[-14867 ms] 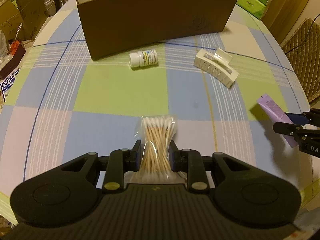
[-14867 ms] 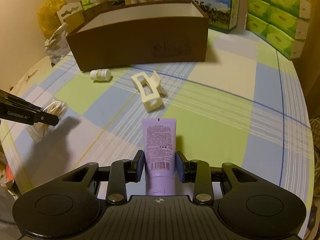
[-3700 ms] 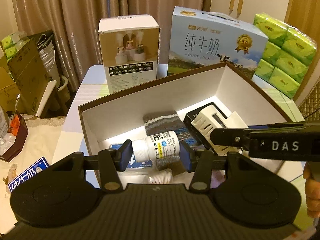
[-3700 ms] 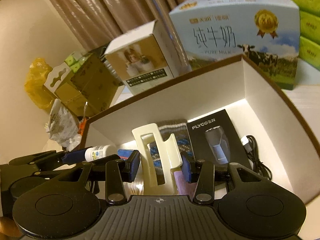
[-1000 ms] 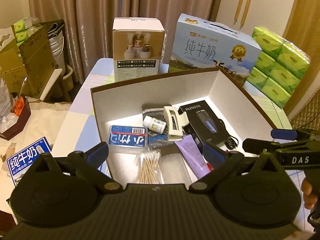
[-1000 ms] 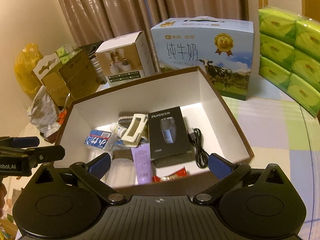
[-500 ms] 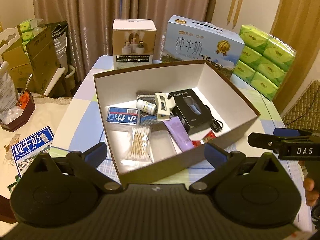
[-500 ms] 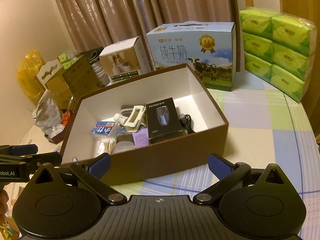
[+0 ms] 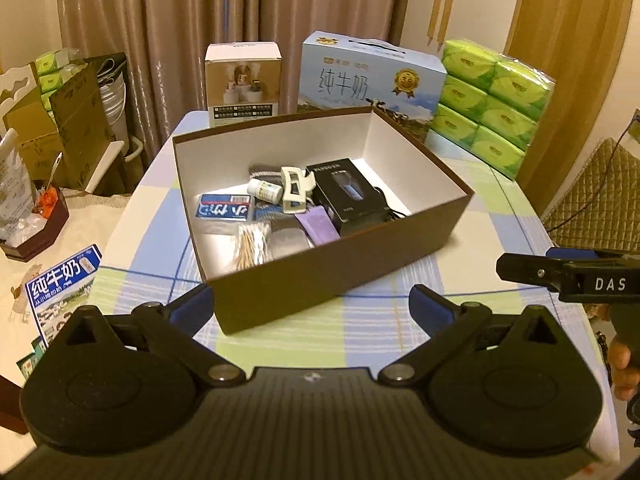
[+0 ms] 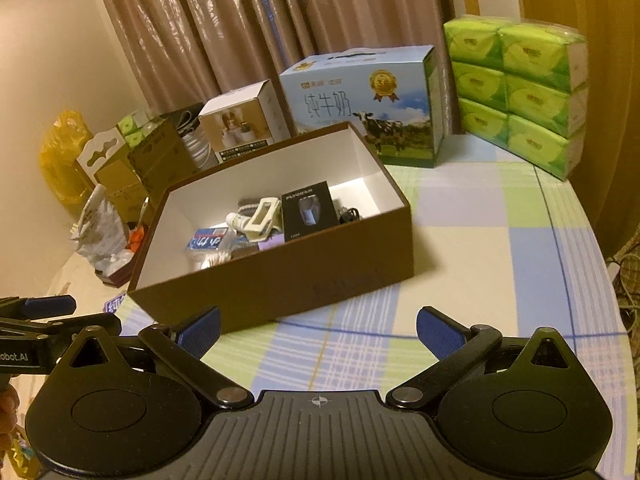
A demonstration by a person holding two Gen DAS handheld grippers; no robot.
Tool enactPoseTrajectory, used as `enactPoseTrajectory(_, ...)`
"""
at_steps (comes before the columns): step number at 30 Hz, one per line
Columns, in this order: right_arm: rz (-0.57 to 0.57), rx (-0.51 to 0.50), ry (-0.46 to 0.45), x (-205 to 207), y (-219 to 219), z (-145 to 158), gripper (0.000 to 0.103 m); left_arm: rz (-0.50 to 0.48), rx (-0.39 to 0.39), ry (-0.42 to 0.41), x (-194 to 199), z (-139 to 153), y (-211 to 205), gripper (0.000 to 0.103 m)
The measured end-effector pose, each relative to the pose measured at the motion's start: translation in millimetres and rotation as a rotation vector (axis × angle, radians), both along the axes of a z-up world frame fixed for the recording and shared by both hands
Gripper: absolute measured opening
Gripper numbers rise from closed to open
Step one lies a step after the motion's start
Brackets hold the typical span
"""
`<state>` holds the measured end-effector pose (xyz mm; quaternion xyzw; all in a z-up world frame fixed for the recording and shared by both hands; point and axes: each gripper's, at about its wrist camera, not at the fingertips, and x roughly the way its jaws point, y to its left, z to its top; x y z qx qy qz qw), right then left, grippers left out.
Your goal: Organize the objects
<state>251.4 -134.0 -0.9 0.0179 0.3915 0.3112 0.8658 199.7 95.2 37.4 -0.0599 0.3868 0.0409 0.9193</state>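
- Left gripper (image 9: 312, 304) is spread wide and empty; the brown box (image 9: 332, 268) sits just ahead of it.
- Right gripper (image 10: 318, 326) gapes wide, empty.
- Hair claw (image 9: 294, 192), pill bottle (image 9: 264, 191) and cotton swabs (image 9: 252, 246) lie inside the box.

We count one brown box (image 9: 336, 276) holding one hair claw (image 9: 294, 194), one pill bottle (image 9: 264, 191), one purple tube (image 9: 318, 226), one swab pack (image 9: 252, 246) and one black carton (image 9: 346, 194).

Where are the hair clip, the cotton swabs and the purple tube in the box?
hair clip (image 9: 293, 191), left wrist view, on its cream body.
cotton swabs (image 9: 251, 245), left wrist view, on the middle of the bundle.
purple tube (image 9: 319, 225), left wrist view, on its flat lilac side.
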Motion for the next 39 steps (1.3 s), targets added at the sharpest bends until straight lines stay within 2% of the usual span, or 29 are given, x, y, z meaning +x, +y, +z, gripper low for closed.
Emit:
enactPoseTrajectory(13, 0.003, -0.007, 0.011, -43, -44, 5, 0.101, 0.001, -0.002, 0.015, -46, 2, -38, 0.102)
enactPoseTrajectory(23, 0.032, -0.049, 0.027, -76, -70, 0, 0.101, 0.040, -0.027, 0.064, -78, -11, -63, 0.102)
enactPoseTrajectory(39, 0.046, -0.090, 0.031, -114, -104, -13, 0.101, 0.037, -0.023, 0.074, -121, -26, -99, 0.102)
